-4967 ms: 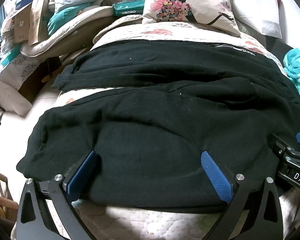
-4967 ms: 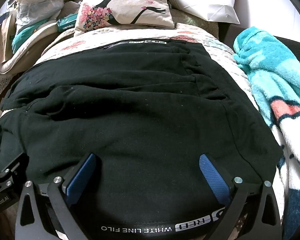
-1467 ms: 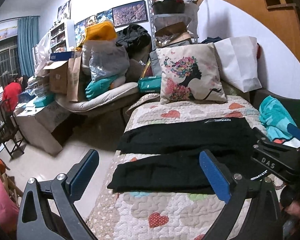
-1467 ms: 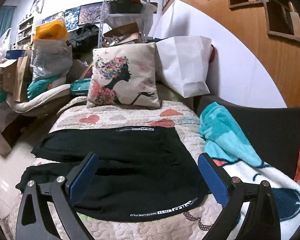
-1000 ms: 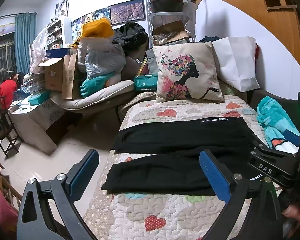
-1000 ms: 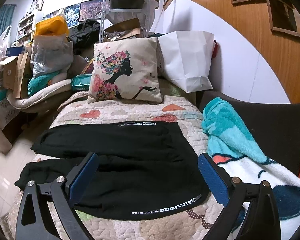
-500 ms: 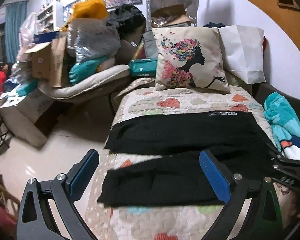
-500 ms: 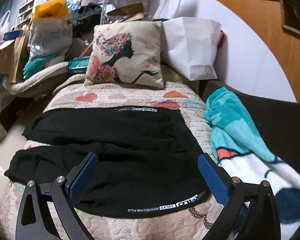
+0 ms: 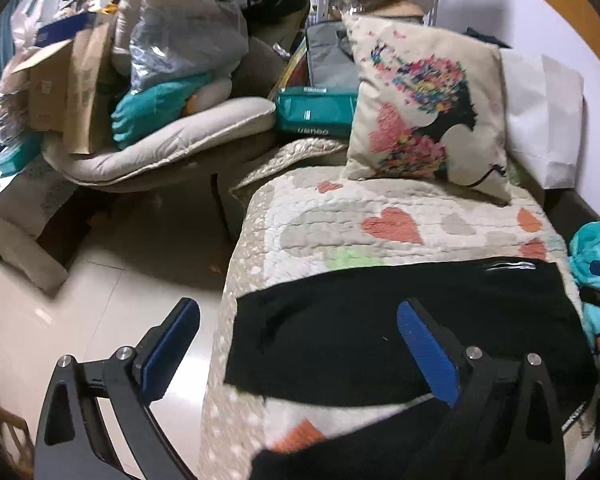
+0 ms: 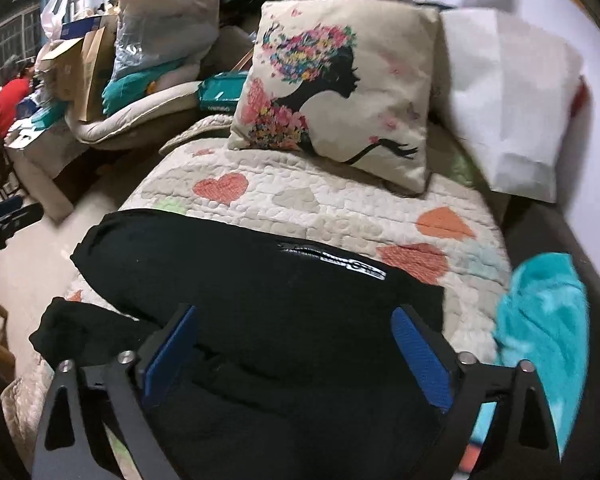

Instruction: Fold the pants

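The left gripper (image 9: pixel 296 344) hangs with its jaws spread wide and empty over the leg end of the black pants (image 9: pixel 400 332), which lie flat across the heart-patterned quilt (image 9: pixel 380 216). The right gripper (image 10: pixel 294 348), jaws wide but just narrowing with nothing pinched, hovers above the waistband end, a turquoise blanket (image 10: pixel 540 312) at its right.

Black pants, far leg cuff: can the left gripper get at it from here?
Probably yes. The left gripper is open and empty above the black pants, and the leg end lies flat on the quilt with nothing on it.
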Demonstrator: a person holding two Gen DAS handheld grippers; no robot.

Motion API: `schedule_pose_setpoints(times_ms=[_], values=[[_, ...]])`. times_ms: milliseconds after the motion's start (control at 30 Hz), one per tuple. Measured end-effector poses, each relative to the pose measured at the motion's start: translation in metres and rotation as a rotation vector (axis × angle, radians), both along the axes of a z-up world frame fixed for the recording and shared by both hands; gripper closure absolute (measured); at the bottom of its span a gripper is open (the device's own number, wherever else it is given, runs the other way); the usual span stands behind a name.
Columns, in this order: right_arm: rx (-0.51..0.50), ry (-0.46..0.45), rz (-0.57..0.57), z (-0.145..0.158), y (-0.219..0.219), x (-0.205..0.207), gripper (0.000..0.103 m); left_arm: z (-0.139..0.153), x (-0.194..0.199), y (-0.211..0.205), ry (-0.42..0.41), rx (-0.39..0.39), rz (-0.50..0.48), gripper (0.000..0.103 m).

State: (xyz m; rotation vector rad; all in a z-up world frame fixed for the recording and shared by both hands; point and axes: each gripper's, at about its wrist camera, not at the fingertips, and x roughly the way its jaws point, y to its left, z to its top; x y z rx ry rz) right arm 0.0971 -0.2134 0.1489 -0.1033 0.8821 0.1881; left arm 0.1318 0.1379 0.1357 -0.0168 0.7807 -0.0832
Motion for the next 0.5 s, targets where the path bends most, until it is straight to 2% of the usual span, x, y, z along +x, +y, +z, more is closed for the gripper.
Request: schedule_pose_setpoints(times_ms=[67,200,367,500], values=[[0.032,0.029,0.013,-0.008,-0.006,0.018,0.016,-0.013,0.021,0.007,0.024,0.003,-0.009,0.004],[0.067,0.063,0.022,-0.025,-0.014,0.052,0.018,-0.036,0.054,0.021,0.077,-0.034,-0.011,0.004],[0.045,0.101,0.062,-0.045,-0.014,0.089,0.018,-0.062,0.09,0.046,0.122,-0.114,0.017,0.004],[0.041,0.147,0.095,-0.065,-0.015,0.117,0.018,-0.081,0.108,0.044,0.144,-0.093,-0.007,0.004]])
